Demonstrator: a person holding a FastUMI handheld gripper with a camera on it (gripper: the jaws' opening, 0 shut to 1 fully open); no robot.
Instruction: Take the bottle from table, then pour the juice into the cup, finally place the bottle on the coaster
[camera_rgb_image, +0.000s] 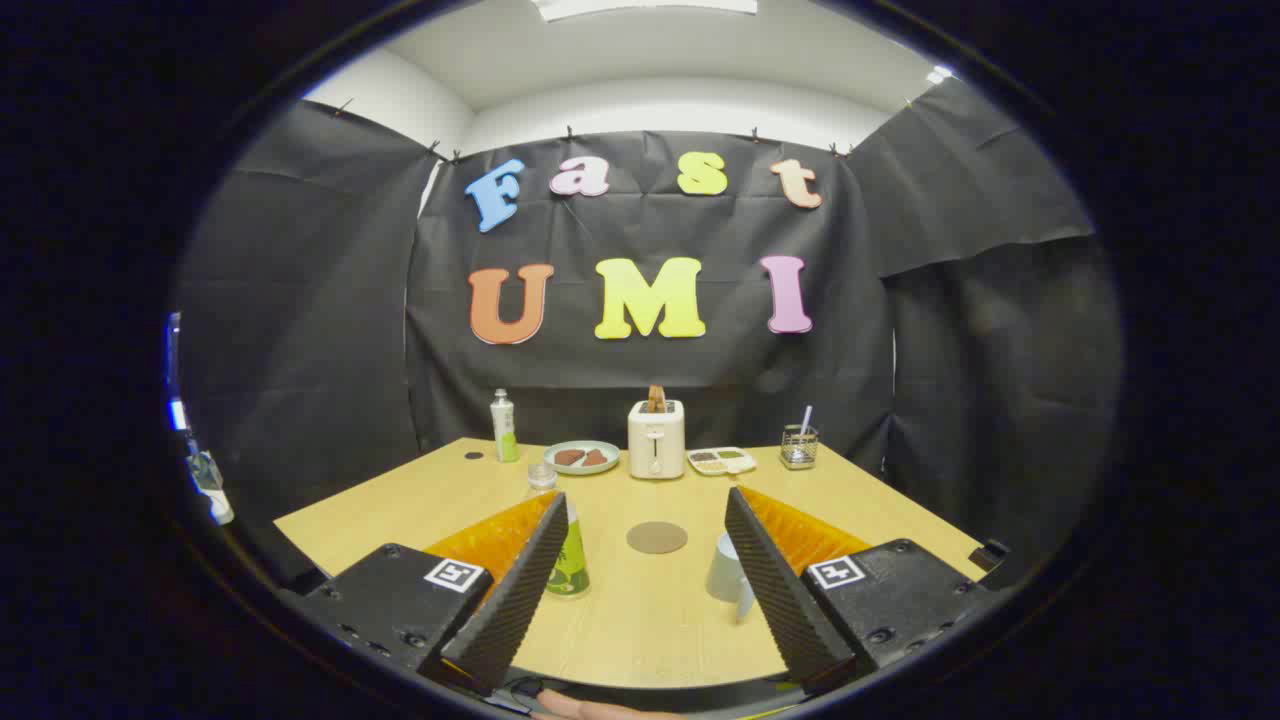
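A white and green tube (504, 426) is standing at the far left of the bench (640, 610), with a small clear glass (541, 476) nearer. The juice bottle (571, 562) is standing upright just inside the left finger, partly hidden by it. The claw (645, 585) is hanging released, gripping nothing. Ahead of its gap, the round coaster (657, 537) is lying flat. Beyond are sitting a plate (582, 457), a toaster (656, 438), a tray (721, 461) and a wire holder (799, 446). The cup (728, 572) is standing against the right finger.
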